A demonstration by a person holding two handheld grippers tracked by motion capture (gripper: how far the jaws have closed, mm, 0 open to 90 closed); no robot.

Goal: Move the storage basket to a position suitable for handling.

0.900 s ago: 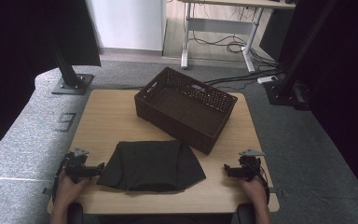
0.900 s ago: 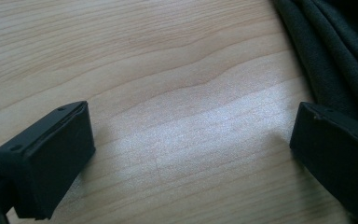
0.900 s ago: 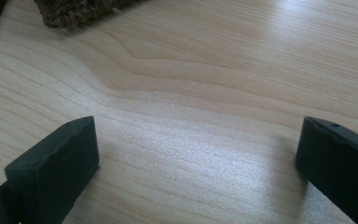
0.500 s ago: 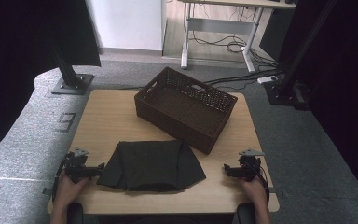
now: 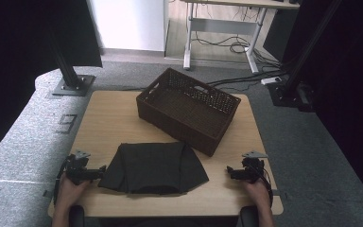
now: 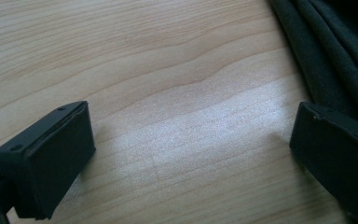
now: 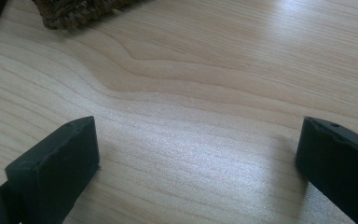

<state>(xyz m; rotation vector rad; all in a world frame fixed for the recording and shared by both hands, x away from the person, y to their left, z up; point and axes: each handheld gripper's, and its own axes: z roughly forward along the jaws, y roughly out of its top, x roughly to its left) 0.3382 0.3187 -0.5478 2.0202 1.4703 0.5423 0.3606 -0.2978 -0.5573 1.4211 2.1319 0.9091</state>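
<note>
Fingers (image 6: 51,158) on both grippers gape wide, empty. The left gripper (image 5: 82,171) sits just beside the dark cloth (image 5: 153,168), which lies flat on the desk (image 5: 108,118) before the basket (image 5: 189,109); the right gripper (image 5: 246,171) is farther off. We pinch only the near edge, low, then lift evenly.

No readable text, label, brand, number or sign appears anywhere.

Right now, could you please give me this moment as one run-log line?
left tool: open, beside dark cloth | right tool: open, over bare table | basket: empty
</note>
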